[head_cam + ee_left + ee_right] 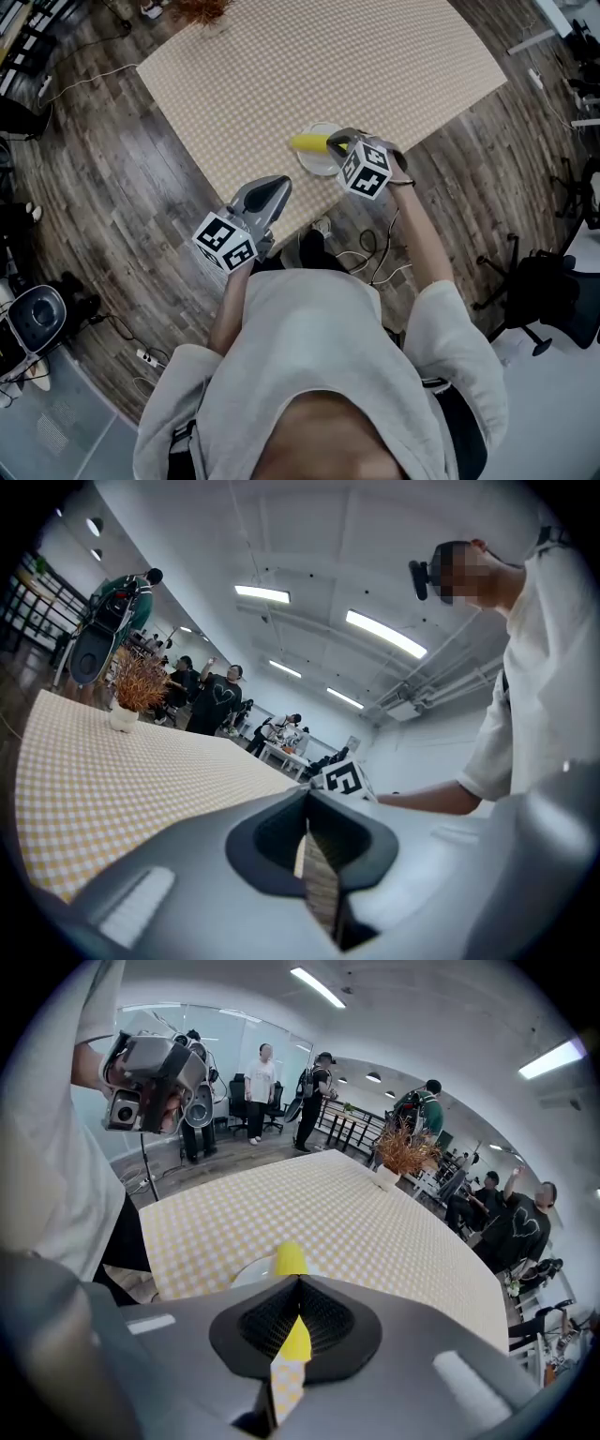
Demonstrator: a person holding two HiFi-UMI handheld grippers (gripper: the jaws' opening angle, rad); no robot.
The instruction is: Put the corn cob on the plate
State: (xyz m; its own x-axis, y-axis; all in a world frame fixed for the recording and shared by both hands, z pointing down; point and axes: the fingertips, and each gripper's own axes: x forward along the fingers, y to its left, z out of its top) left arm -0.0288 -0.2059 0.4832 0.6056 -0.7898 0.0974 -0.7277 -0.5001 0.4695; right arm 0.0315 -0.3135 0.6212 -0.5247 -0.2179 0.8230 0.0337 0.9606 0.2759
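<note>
A yellow corn cob (307, 142) lies on a small white plate (317, 165) near the front edge of the checked table (328, 66). My right gripper (336, 139) hangs just above the cob's near end, tilted down, jaws shut with nothing between them. In the right gripper view the corn cob (290, 1259) and the plate's rim (248, 1272) show just past the right gripper (298, 1284). My left gripper (281, 184) is off the table's front edge, left of the plate, held about level, jaws shut and empty. The left gripper (307, 804) looks across the table.
A white vase with dried plants (403, 1152) stands at the table's far edge, also in the left gripper view as the vase (129, 694). Several people (211, 700) stand beyond the table. An office chair (553, 300) and floor cables (370, 248) are near the person.
</note>
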